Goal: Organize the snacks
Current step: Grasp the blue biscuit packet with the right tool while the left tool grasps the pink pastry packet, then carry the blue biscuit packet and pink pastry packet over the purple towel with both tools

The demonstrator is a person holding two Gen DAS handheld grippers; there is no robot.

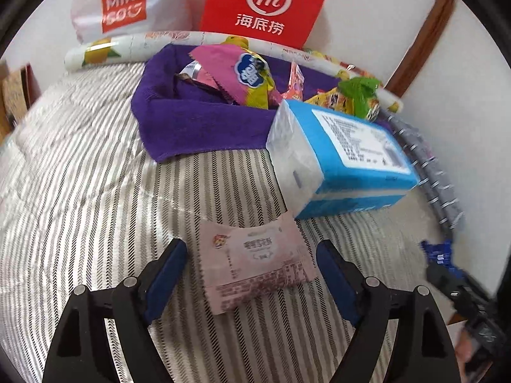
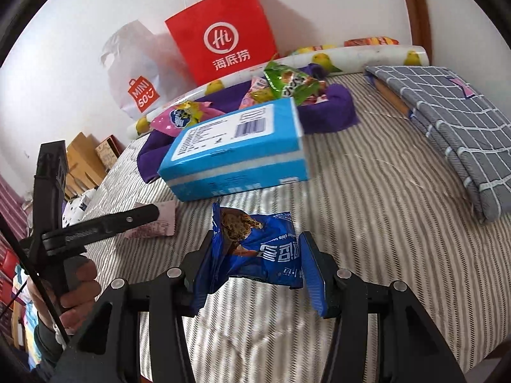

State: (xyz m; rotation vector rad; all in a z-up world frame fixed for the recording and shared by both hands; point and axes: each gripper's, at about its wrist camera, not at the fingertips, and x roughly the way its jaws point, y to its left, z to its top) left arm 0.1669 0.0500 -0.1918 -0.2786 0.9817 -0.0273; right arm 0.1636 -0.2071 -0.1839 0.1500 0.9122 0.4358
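Snacks [image 1: 252,76] on striped bedcover [image 1: 80,175].

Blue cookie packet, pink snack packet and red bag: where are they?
blue cookie packet [image 2: 255,249]: right wrist view, its printed front.
pink snack packet [image 1: 255,255]: left wrist view, its middle.
red bag [image 2: 223,35]: right wrist view, its front logo.

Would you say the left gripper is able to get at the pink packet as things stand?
Probably yes: the left gripper is open, with the pink packet lying flat on the striped bedding between its fingers, and nothing covers it.
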